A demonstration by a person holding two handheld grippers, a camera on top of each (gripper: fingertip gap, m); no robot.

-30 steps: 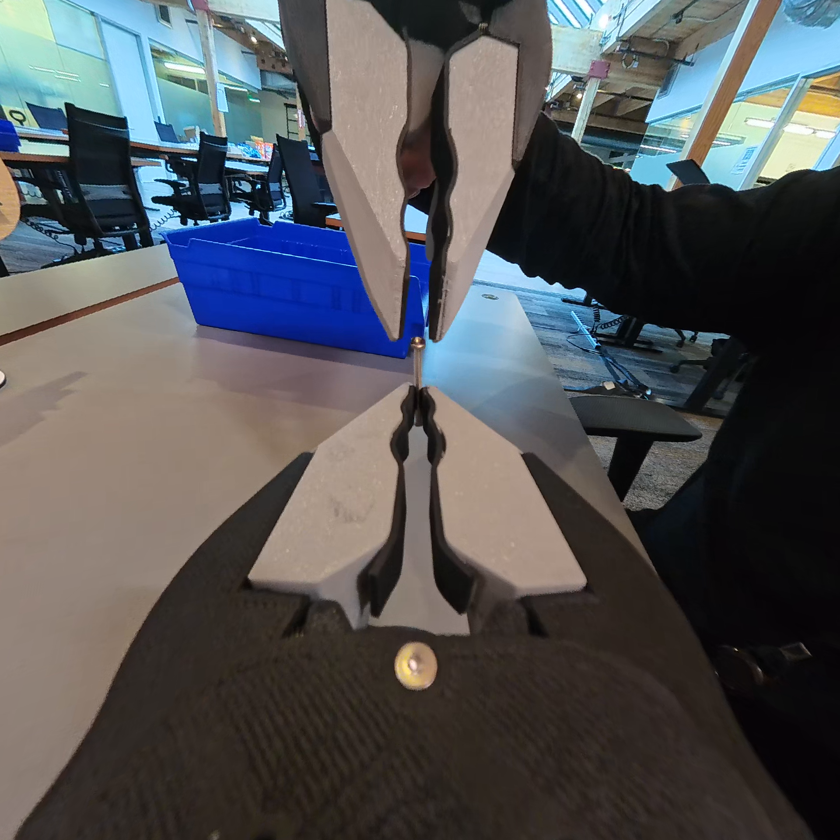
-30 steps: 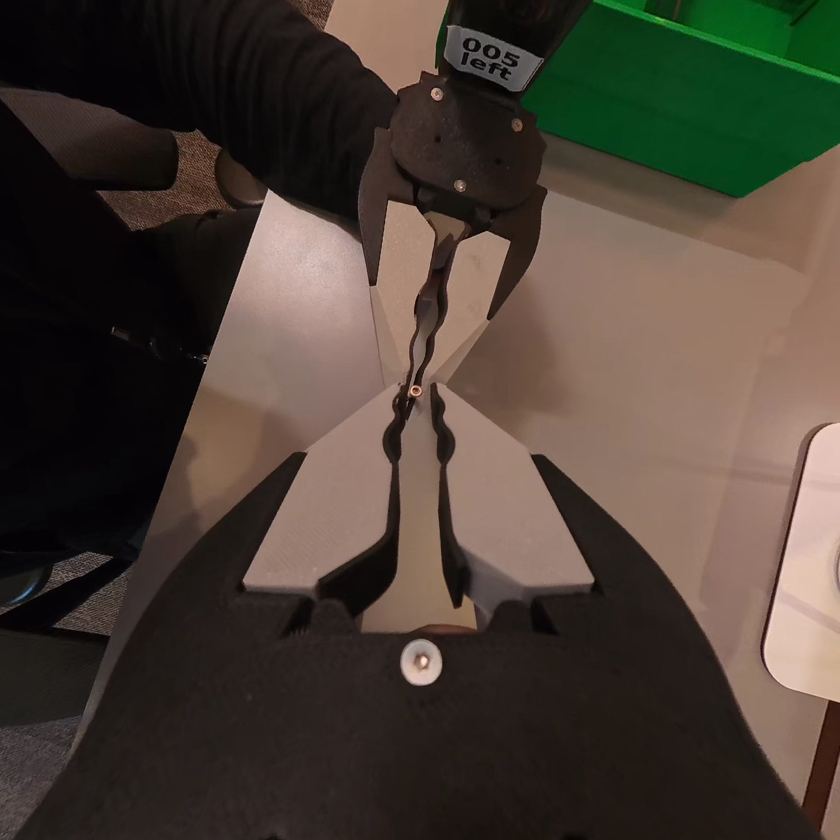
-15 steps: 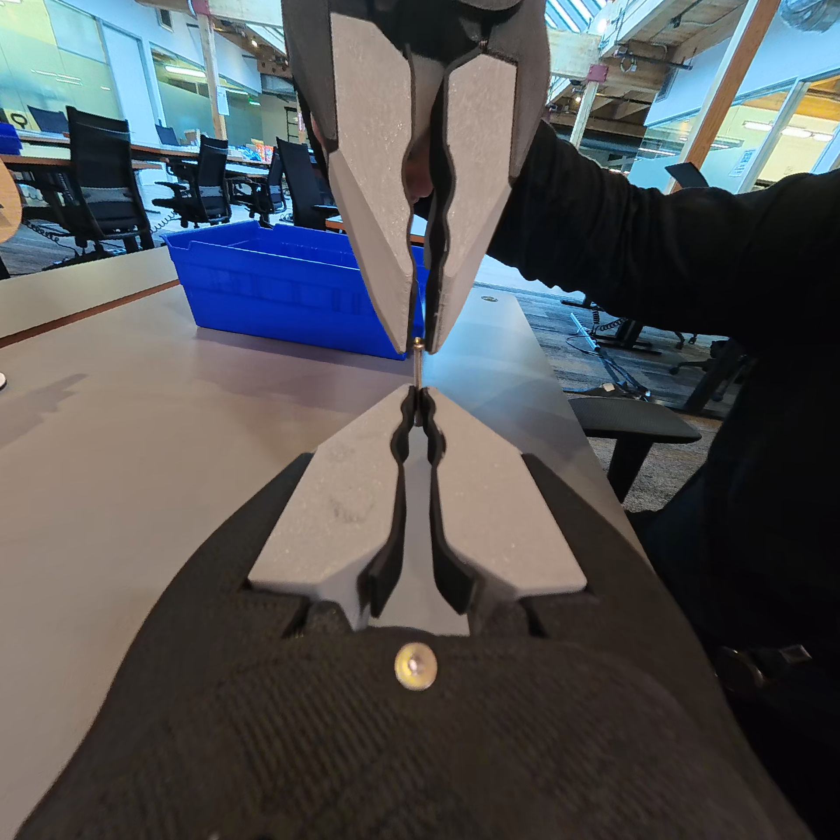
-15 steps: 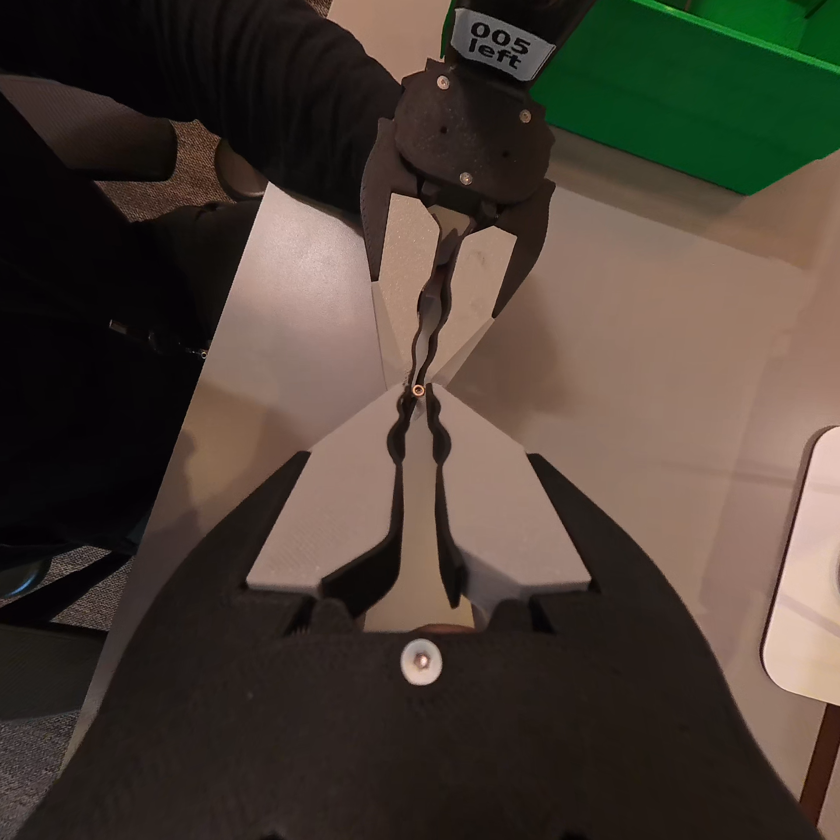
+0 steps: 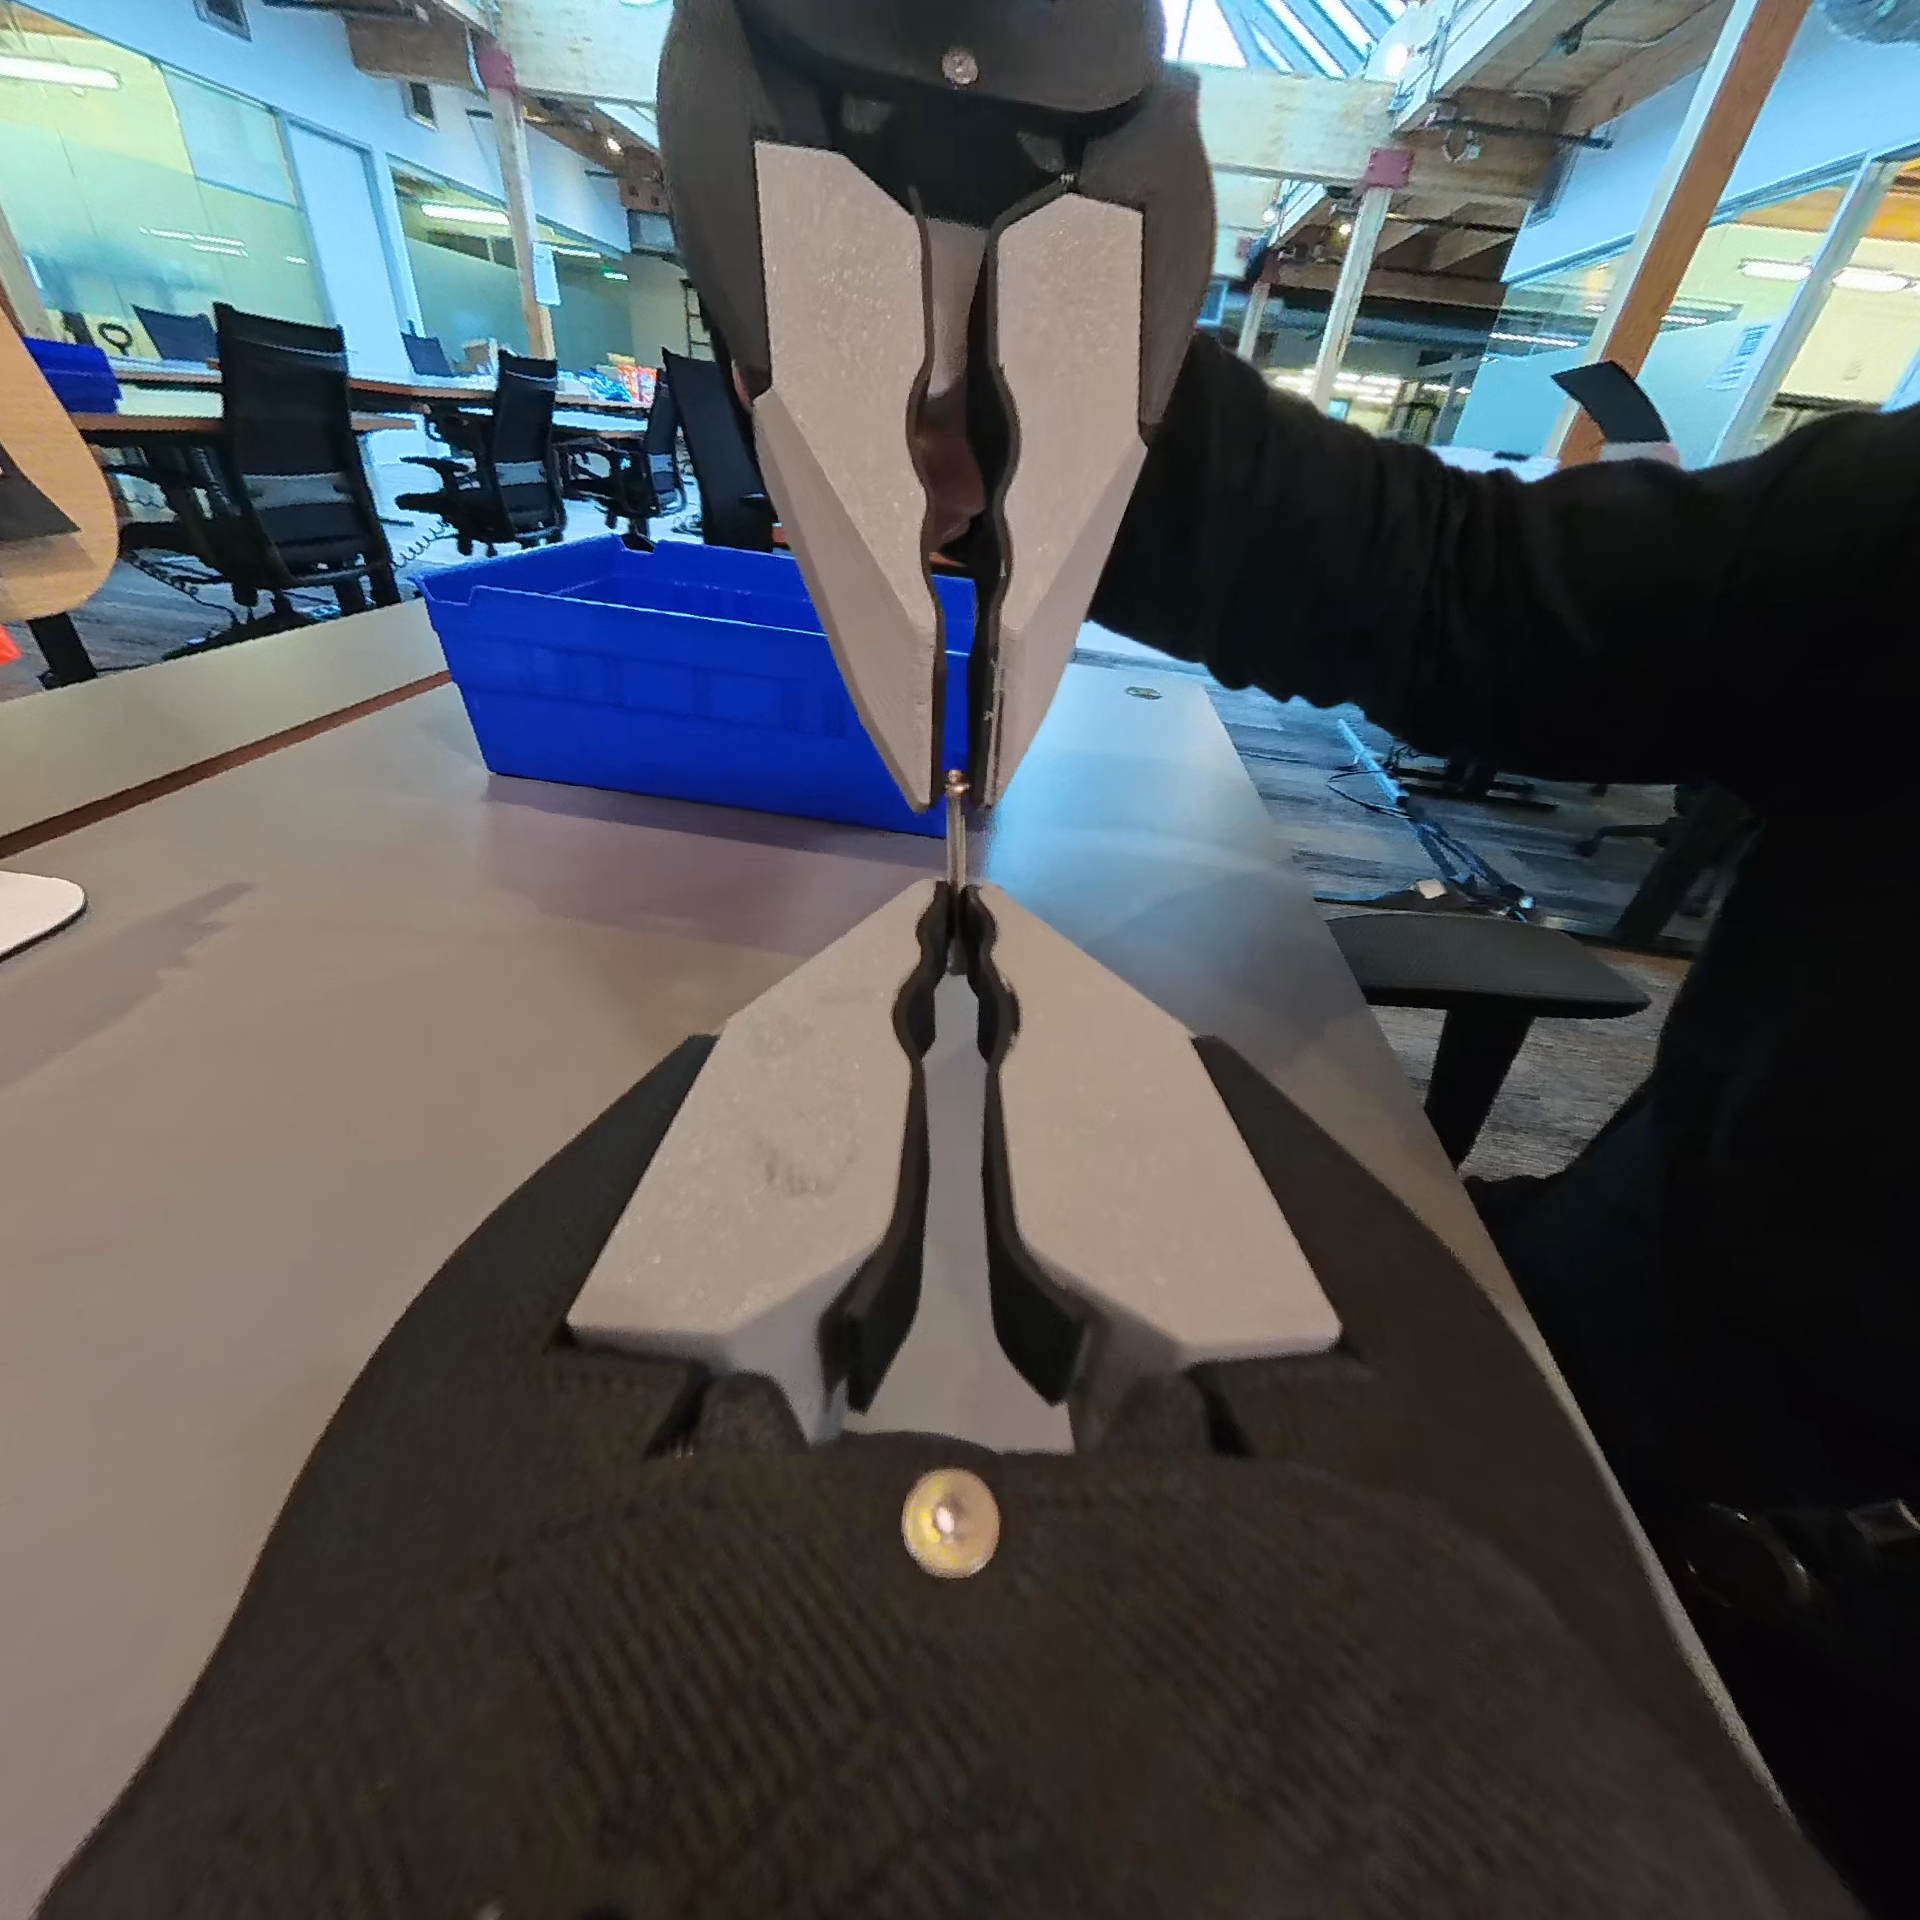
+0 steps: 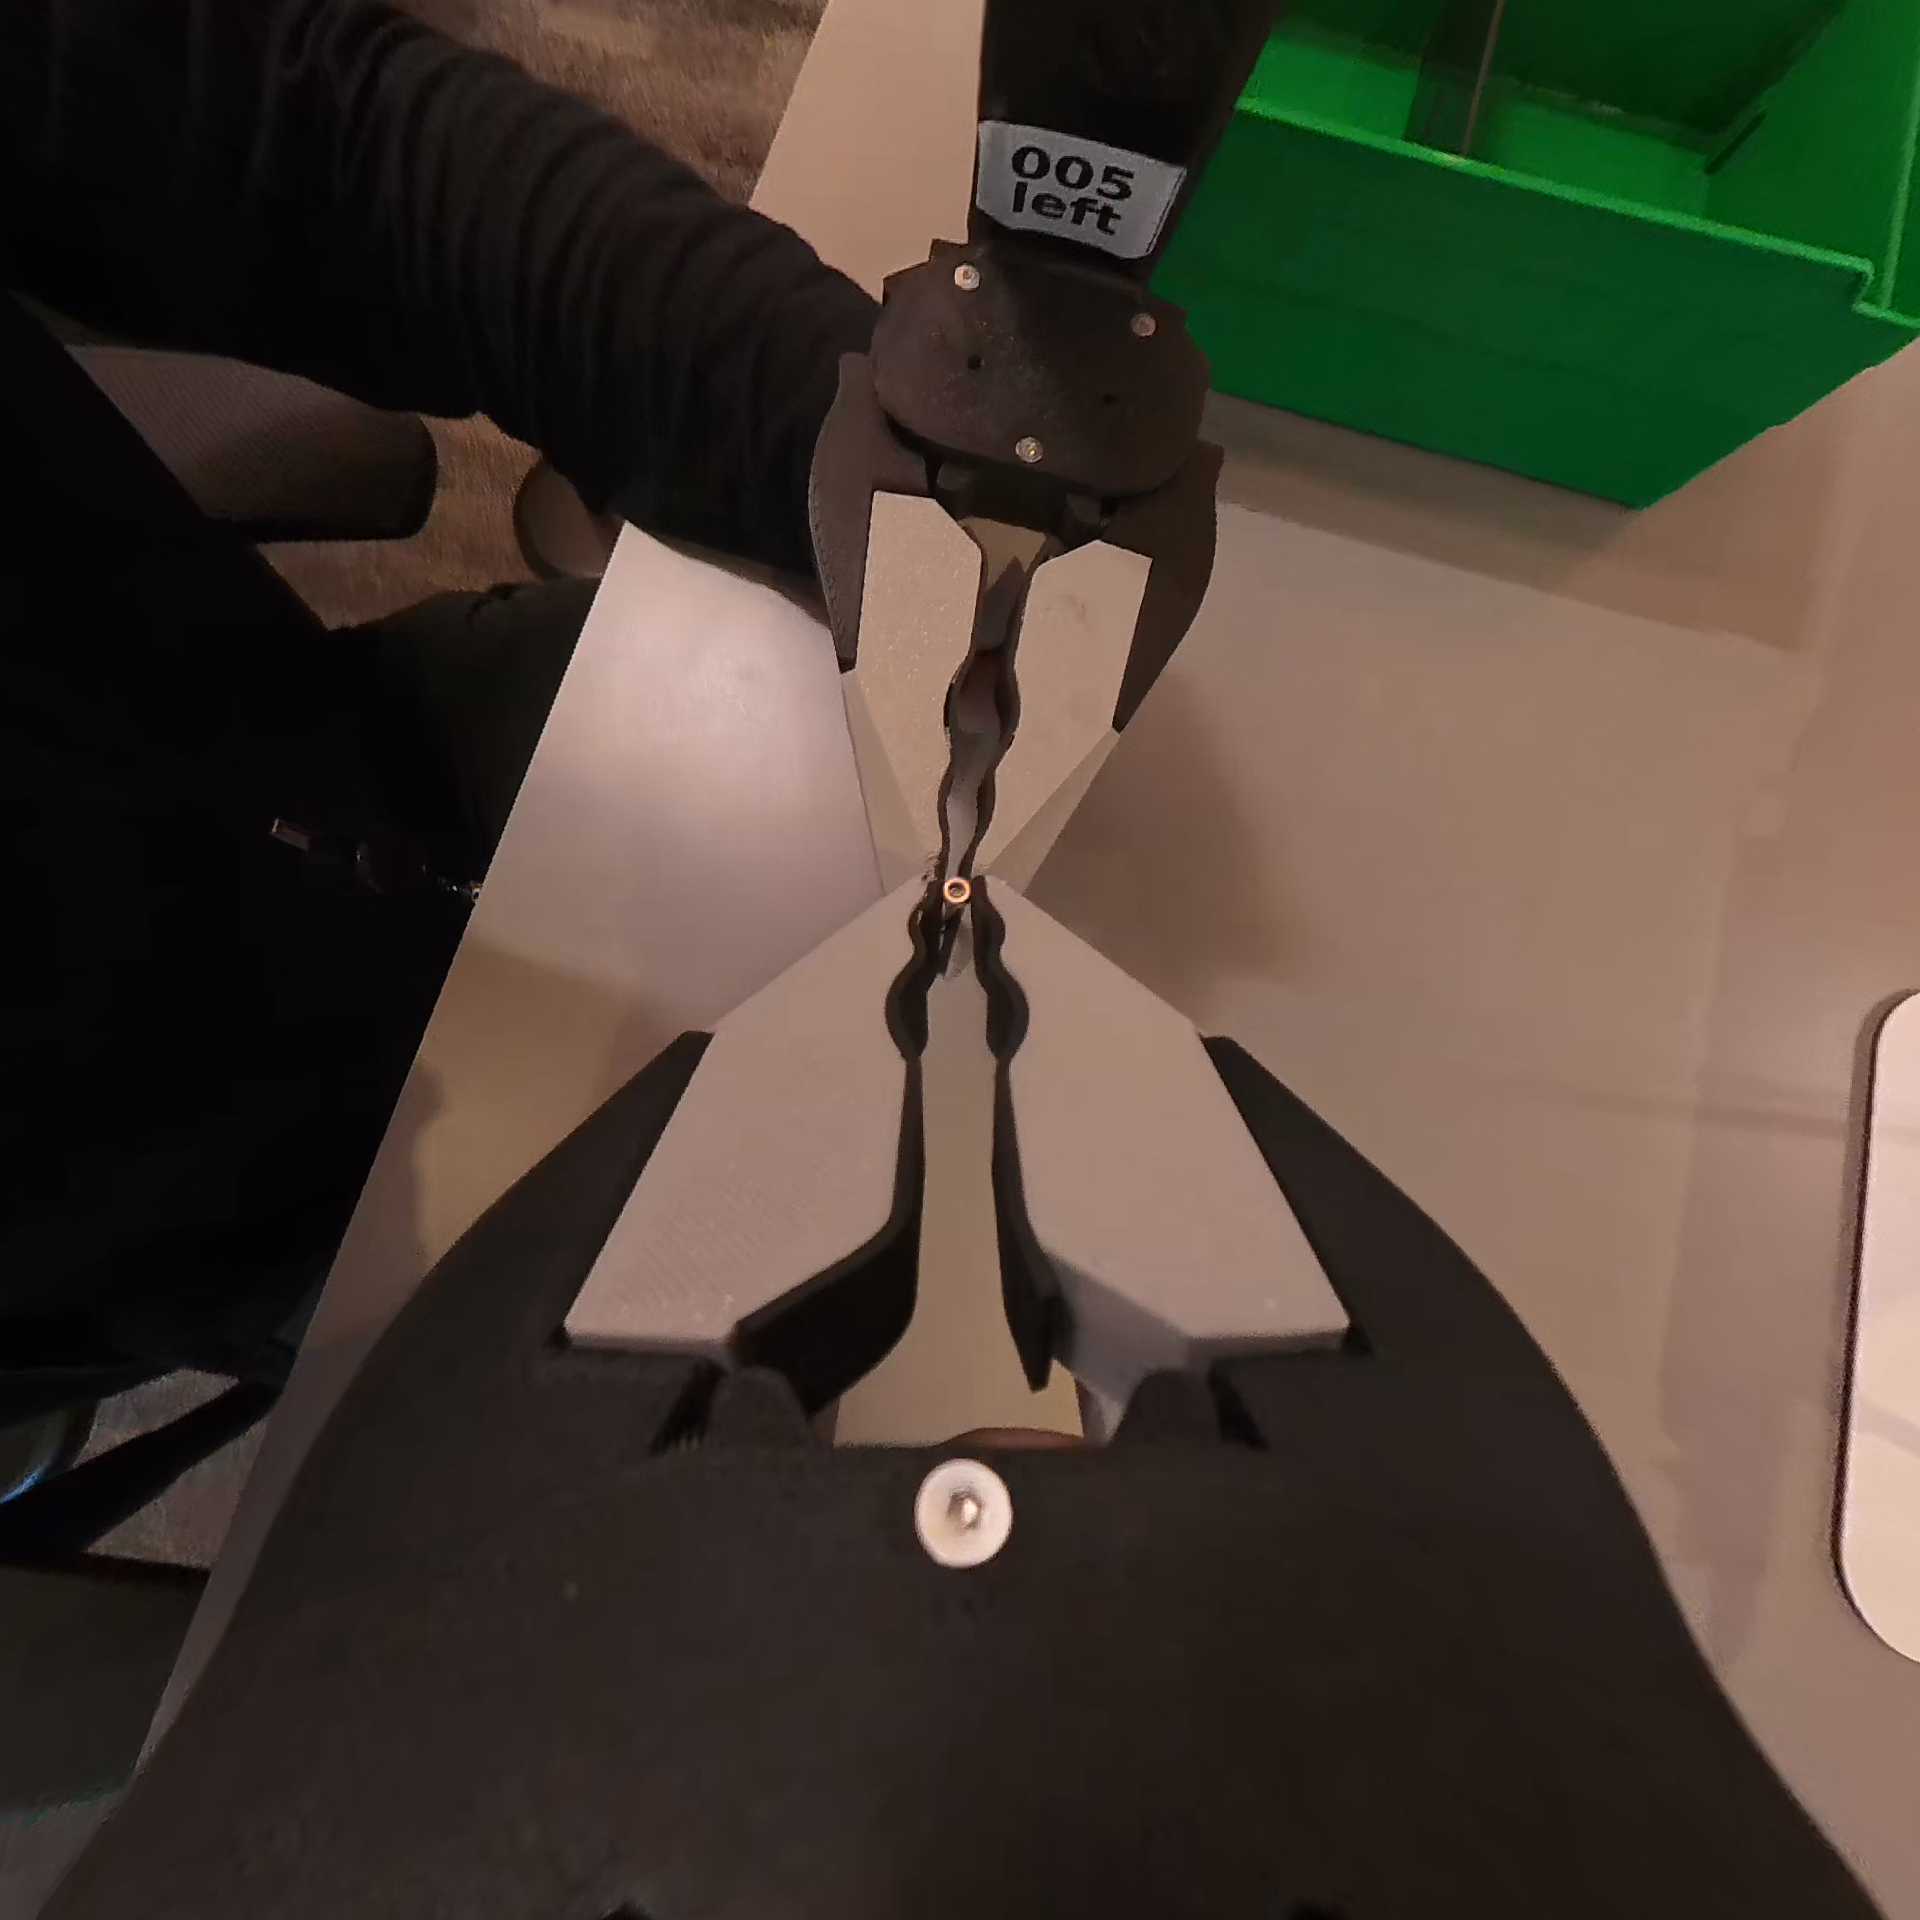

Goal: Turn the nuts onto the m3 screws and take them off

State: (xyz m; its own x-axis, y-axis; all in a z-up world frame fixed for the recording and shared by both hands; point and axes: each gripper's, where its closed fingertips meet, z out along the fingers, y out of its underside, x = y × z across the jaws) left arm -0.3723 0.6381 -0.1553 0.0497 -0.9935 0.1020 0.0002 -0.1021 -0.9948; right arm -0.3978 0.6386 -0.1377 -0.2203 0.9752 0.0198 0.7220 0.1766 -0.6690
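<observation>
My left gripper (image 5: 956,920) is shut on the lower end of a thin M3 screw (image 5: 957,847) and holds it upright above the grey table (image 5: 312,1039). A small brass-coloured nut (image 5: 957,787) sits at the screw's top end. My right gripper (image 5: 957,798) comes down from above, its tips closed around the nut. In the right wrist view the nut (image 6: 956,890) shows end-on between the tips of my right gripper (image 6: 956,902). The left gripper (image 6: 964,868) points toward it from the far side. The screw's shaft is hidden there.
A blue bin (image 5: 665,686) stands on the table behind the grippers. A green bin (image 6: 1455,312) sits at the far right. A white flat object (image 6: 1891,1299) lies at the table's right side. A person's black sleeve (image 5: 1455,582) and an office chair (image 5: 1486,977) are beside the table edge. My two grippers' fingertips are within a few centimetres of each other.
The right gripper's jaws, slightly apart a second ago, have closed in on the nut at the screw's top. The right gripper has tilted a little. The left gripper still holds the screw.
</observation>
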